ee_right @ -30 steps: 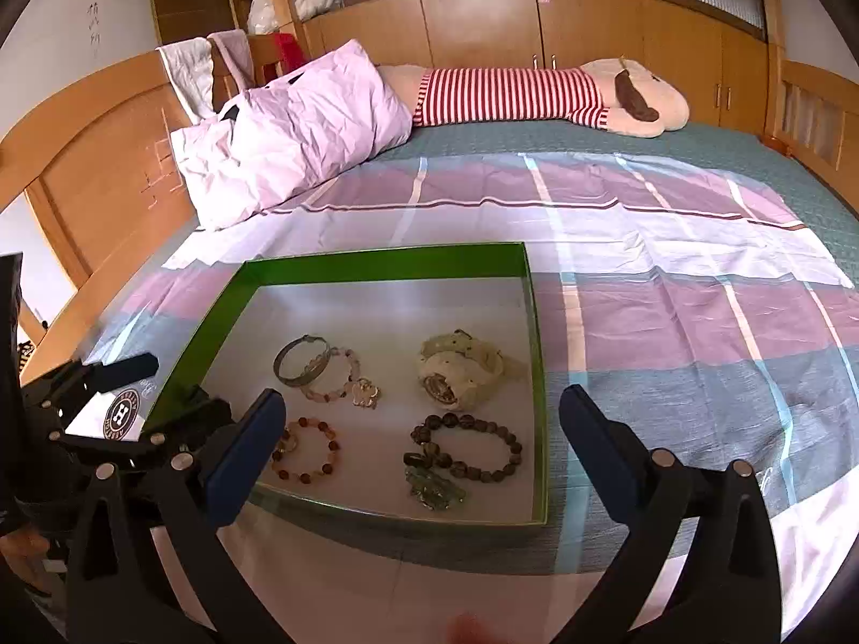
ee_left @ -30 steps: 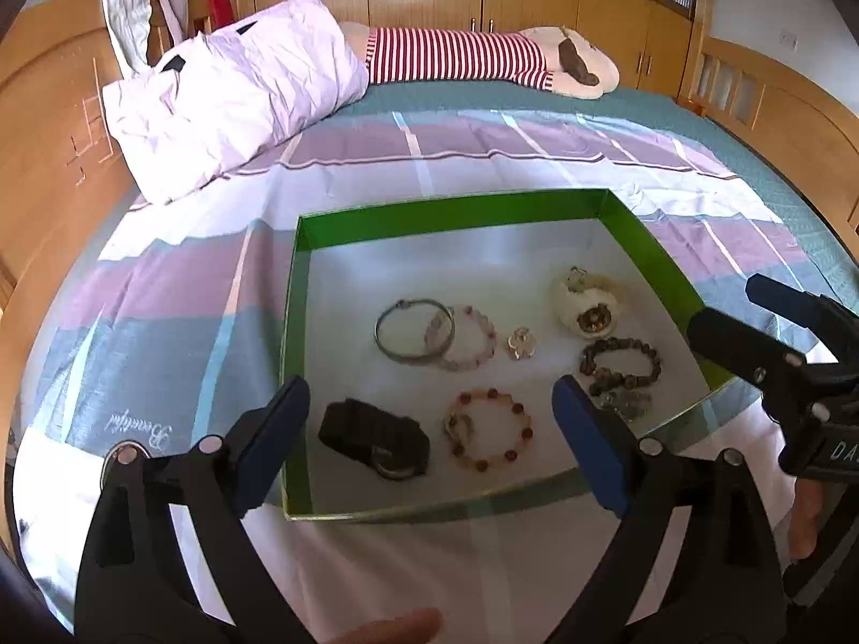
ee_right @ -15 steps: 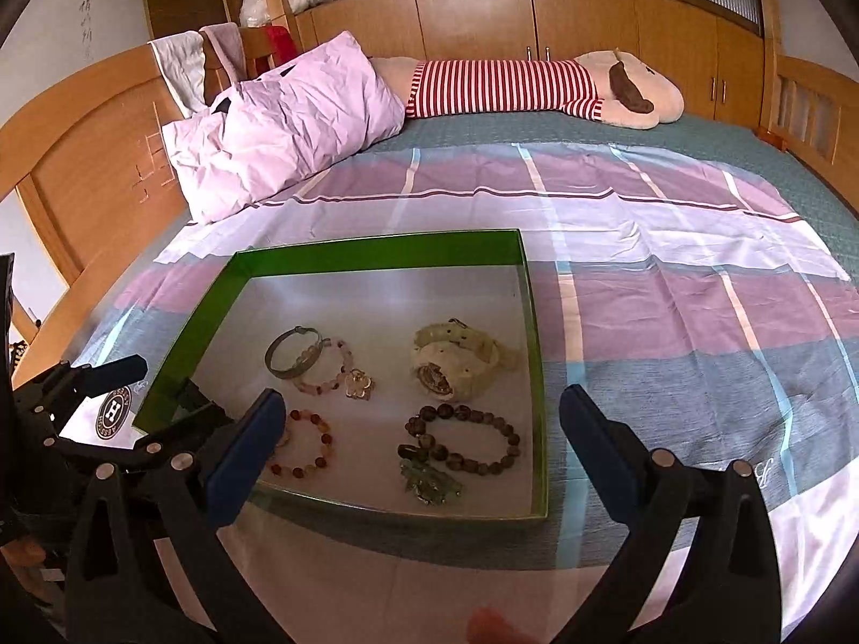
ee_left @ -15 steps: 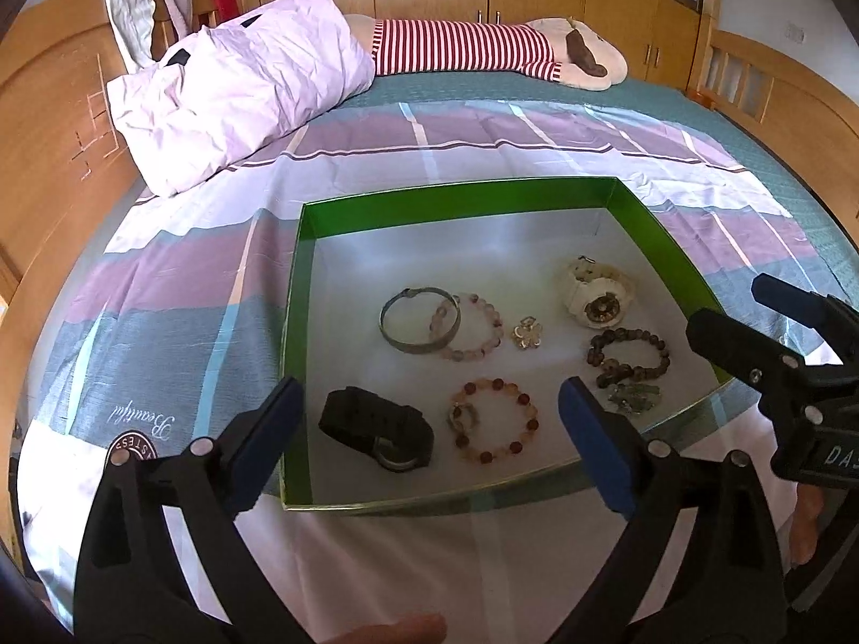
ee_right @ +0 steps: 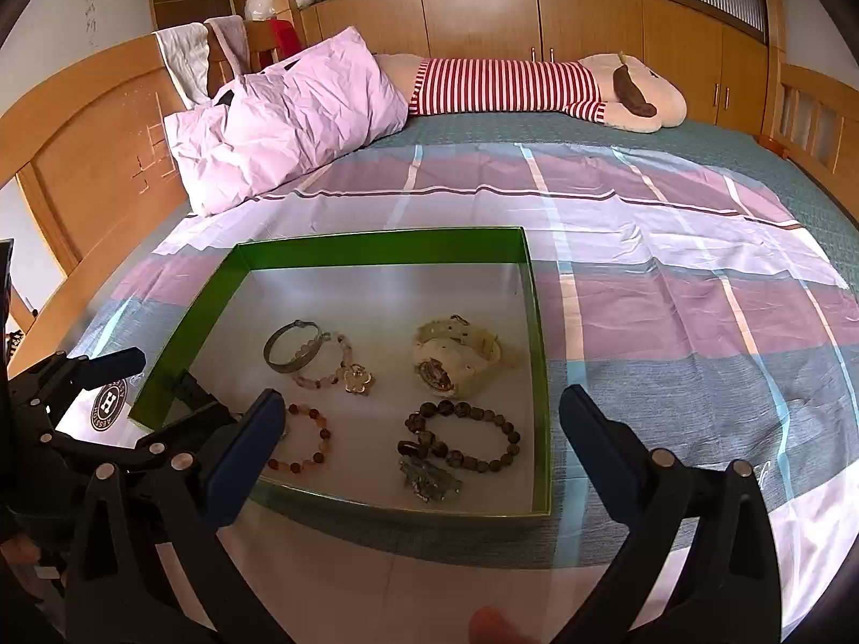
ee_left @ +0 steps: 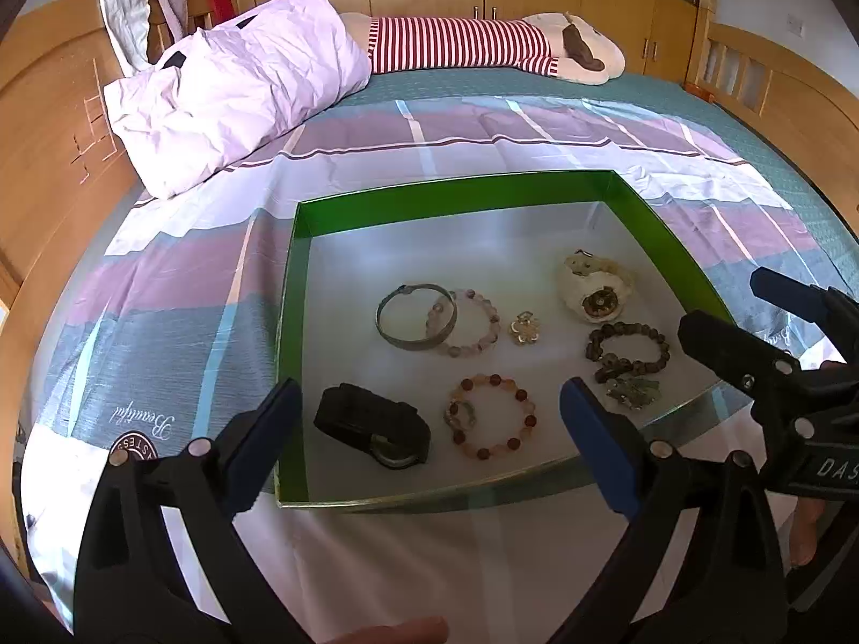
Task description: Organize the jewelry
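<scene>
A green box (ee_left: 456, 196) (ee_right: 376, 247) with a silver floor lies on the bed and holds jewelry. In it are a black watch (ee_left: 373, 424), a silver bangle (ee_left: 416, 315) (ee_right: 292, 346), a pink bead bracelet (ee_left: 470, 322) (ee_right: 327, 362), an orange bead bracelet (ee_left: 494, 416) (ee_right: 306, 443), a gold flower brooch (ee_left: 525, 327) (ee_right: 357, 378), a cream watch (ee_left: 593, 292) (ee_right: 456, 357) and a dark bead bracelet (ee_left: 628, 351) (ee_right: 461, 440) with a green charm. My left gripper (ee_left: 429, 440) is open above the box's near edge. My right gripper (ee_right: 421, 448) is open at the box's near right corner.
A striped sheet (ee_right: 644, 290) covers the bed. A pink pillow (ee_left: 236, 91) and a striped plush toy (ee_left: 483, 48) lie at the far side. A wooden headboard (ee_left: 48, 123) runs along the left.
Both grippers have drawn back and risen slightly; the box sits a little farther and lower in both views. Both stay open and empty.
</scene>
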Action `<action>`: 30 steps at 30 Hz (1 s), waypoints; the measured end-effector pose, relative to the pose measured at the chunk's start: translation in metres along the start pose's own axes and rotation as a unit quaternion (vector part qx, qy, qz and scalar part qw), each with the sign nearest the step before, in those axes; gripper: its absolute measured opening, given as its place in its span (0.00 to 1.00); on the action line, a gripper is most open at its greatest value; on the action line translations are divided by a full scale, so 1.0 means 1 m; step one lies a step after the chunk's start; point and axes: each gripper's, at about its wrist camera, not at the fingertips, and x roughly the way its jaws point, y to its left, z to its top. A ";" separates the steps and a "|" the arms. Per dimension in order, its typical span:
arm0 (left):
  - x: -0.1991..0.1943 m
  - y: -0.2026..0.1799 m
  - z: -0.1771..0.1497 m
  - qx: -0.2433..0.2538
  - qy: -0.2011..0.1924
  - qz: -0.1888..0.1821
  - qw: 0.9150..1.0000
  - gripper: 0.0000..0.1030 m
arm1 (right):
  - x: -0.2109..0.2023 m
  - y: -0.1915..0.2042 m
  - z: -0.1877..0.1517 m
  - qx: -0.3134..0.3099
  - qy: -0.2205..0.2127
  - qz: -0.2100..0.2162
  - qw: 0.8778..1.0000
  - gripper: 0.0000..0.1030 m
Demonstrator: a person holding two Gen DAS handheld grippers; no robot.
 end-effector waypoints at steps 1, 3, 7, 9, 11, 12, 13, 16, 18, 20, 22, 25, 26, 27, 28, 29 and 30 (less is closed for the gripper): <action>0.000 0.000 0.000 0.000 0.000 0.000 1.000 0.95 | 0.000 0.000 0.000 0.000 0.000 0.000 1.000 0.99; 0.000 0.000 0.000 0.000 0.000 0.000 1.000 0.95 | 0.000 0.000 0.000 -0.001 -0.002 -0.001 1.000 0.99; 0.001 -0.001 0.000 0.001 0.001 0.002 1.000 0.95 | 0.000 0.000 -0.001 -0.003 -0.001 -0.001 1.000 0.99; 0.001 -0.001 -0.001 0.001 0.002 0.002 1.000 0.95 | -0.001 0.000 -0.001 -0.004 0.000 0.000 1.000 0.99; 0.001 -0.001 -0.001 0.001 0.002 0.003 1.000 0.95 | -0.001 0.001 -0.001 -0.004 0.000 -0.001 1.000 0.99; 0.001 -0.001 -0.001 0.000 0.001 0.003 1.000 0.95 | -0.001 0.001 -0.001 -0.004 -0.001 -0.001 1.000 0.99; 0.001 -0.001 -0.001 0.000 0.001 0.003 1.000 0.95 | -0.001 0.001 -0.001 -0.004 -0.001 -0.001 1.000 0.99; 0.001 0.000 -0.001 0.001 0.002 0.003 1.000 0.96 | -0.001 0.000 0.000 -0.007 -0.002 -0.002 1.000 0.99; 0.001 0.000 -0.001 0.002 0.002 0.003 1.000 0.96 | -0.002 0.000 0.000 -0.010 -0.003 -0.004 1.000 0.99; 0.001 -0.001 -0.001 0.002 0.002 0.003 1.000 0.96 | -0.001 0.000 0.000 -0.012 -0.003 -0.004 1.000 0.99; 0.001 -0.001 -0.002 0.002 0.003 0.004 1.000 0.96 | -0.001 0.000 0.000 -0.012 -0.003 -0.004 1.000 0.99; 0.002 0.000 -0.003 0.004 0.004 0.004 1.000 0.96 | 0.000 0.000 0.000 -0.014 -0.002 -0.003 1.000 0.99; 0.002 0.000 -0.003 0.004 0.004 0.004 1.000 0.96 | 0.000 0.000 0.000 -0.015 -0.002 -0.003 1.000 0.99; 0.002 0.000 -0.003 0.005 0.005 0.004 1.000 0.96 | 0.000 0.000 0.000 -0.015 -0.002 -0.003 1.000 0.99; 0.002 0.000 -0.003 0.004 0.005 0.004 1.000 0.96 | 0.000 0.000 0.000 -0.015 -0.002 -0.002 1.000 0.99; 0.002 0.000 -0.003 0.004 0.005 0.004 1.000 0.96 | 0.000 0.000 0.000 -0.015 -0.002 -0.002 1.000 0.99; 0.003 0.001 -0.003 0.005 0.005 0.003 1.000 0.96 | 0.000 0.000 0.000 -0.015 -0.001 -0.002 1.000 0.99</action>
